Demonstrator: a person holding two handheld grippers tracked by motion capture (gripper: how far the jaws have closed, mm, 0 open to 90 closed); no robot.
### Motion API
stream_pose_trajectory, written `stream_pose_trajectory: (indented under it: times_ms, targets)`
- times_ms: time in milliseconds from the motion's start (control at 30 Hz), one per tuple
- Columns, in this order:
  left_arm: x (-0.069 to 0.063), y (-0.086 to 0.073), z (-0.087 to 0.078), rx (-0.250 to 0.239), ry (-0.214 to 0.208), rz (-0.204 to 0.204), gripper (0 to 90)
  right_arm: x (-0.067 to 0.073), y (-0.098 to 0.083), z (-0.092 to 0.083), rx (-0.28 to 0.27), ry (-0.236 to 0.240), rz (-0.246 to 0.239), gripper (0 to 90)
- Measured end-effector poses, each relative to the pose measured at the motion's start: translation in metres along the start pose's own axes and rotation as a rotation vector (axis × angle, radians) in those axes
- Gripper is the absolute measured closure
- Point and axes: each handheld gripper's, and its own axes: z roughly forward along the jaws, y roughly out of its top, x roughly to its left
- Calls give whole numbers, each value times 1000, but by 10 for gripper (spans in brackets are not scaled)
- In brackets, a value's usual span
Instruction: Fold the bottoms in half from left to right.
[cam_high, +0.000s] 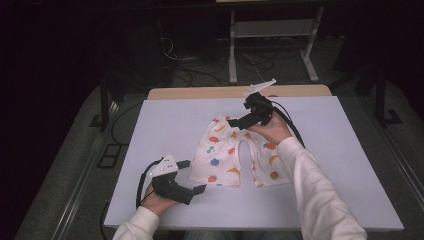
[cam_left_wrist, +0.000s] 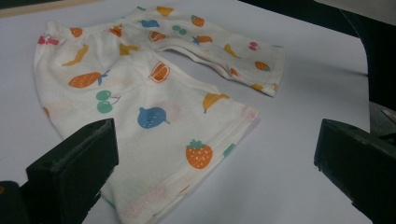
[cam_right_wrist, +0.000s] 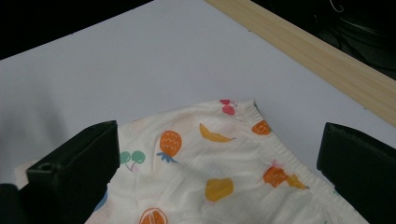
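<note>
Shorts (cam_high: 235, 152) lie flat mid-table; both tools released, left (cam_high: 199, 189) apparently beside a leg hem.

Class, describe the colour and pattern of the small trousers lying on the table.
The trousers are cream-white with a multicoloured fruit print, clearest in the left gripper view.

A white tabletop (cam_high: 165, 125) fills the middle of the high view, evenly lit, with a strip of pale wood edge (cam_high: 200, 93) along its far side; the same wood strip (cam_right_wrist: 322, 60) crosses the upper right of the right gripper view. The room around is dark. Grey floor (cam_high: 75, 165) runs along the left and right of the tabletop. Beyond the far edge stand the white legs of a metal frame (cam_high: 232, 55) with a low shelf between them, and black cables (cam_high: 190, 75) lie tangled on the floor near it. A dark stand (cam_high: 382, 95) rises at far right.
</note>
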Motion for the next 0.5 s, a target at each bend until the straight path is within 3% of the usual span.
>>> stream_pose_trajectory:
  times_ms: [500]
  targets:
    - [0, 0, 1, 0, -3, -3, 0, -7, 18, 27, 1, -18, -12, 0]
